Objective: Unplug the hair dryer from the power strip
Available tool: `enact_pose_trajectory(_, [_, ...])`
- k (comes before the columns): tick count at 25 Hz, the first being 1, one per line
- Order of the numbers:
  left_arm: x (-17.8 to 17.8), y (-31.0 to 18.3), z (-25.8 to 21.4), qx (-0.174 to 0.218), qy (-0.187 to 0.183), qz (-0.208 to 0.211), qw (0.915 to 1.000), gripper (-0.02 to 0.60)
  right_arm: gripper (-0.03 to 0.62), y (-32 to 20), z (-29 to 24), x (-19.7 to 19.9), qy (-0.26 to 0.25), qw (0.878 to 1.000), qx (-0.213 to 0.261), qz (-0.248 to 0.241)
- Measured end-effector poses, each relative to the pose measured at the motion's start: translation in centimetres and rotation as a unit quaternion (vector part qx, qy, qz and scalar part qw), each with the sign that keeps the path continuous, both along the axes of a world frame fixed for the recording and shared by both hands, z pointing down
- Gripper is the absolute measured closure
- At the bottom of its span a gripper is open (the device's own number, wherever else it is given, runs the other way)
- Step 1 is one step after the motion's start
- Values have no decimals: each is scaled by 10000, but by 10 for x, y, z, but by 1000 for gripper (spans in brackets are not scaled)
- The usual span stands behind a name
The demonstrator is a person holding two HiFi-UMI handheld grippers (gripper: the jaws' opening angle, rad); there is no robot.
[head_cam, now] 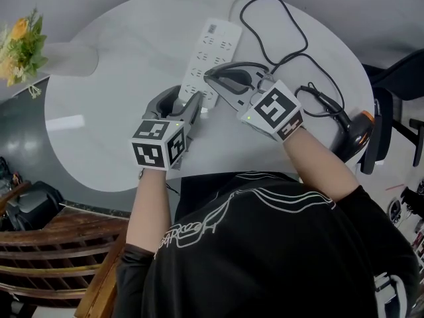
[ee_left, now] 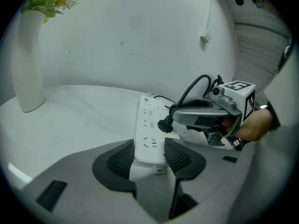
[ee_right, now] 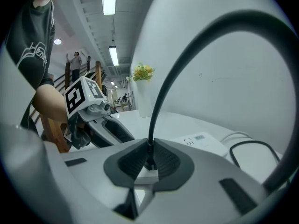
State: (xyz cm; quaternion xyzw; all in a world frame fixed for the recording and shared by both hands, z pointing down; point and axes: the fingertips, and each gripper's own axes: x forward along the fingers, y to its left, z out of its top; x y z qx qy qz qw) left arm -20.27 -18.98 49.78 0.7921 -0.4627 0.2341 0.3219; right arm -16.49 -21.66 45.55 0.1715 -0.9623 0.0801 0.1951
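bracing the power strip by clamping the left gripper across its near end so it cannot lift, and pinching the right gripper tight around the black plug seated in the strip, leaving the hair dryer lying well right of the strip.

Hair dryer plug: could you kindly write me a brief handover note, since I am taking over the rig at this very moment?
Left gripper: jaws shut on the near end of the power strip, holding it on the table.
Right gripper: jaws shut on the black plug at the power strip.
Hair dryer lies at the table's right edge, its cord looped behind.
Done: both grasps.
Left: the plug looks seated; pull it out.
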Motion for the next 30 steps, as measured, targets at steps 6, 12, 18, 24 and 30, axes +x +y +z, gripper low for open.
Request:
enact_pose_trajectory(6, [1, 0, 1, 0, 5, -60, 10000, 376, 571, 3, -1, -1, 165, 9994, 302, -48])
enact_pose_trajectory(12, [2, 0, 1, -20, -20, -69, 10000, 376, 569, 5, 0, -3, 333, 9982, 482, -134])
enact_pose_trajectory(18, [3, 0, 1, -1, -31, -4, 10000, 376, 569, -1, 1, 1, 11, 9999, -127, 6])
enact_pose_trajectory(24, [3, -1, 2, -25, -16, -21, 10000, 376, 569, 2, 0, 0, 197, 9994, 249, -161])
enact_pose_trajectory(30, [3, -1, 2, -36, -61, 42, 10000, 376, 569, 4, 0, -1, 375, 9979, 422, -305])
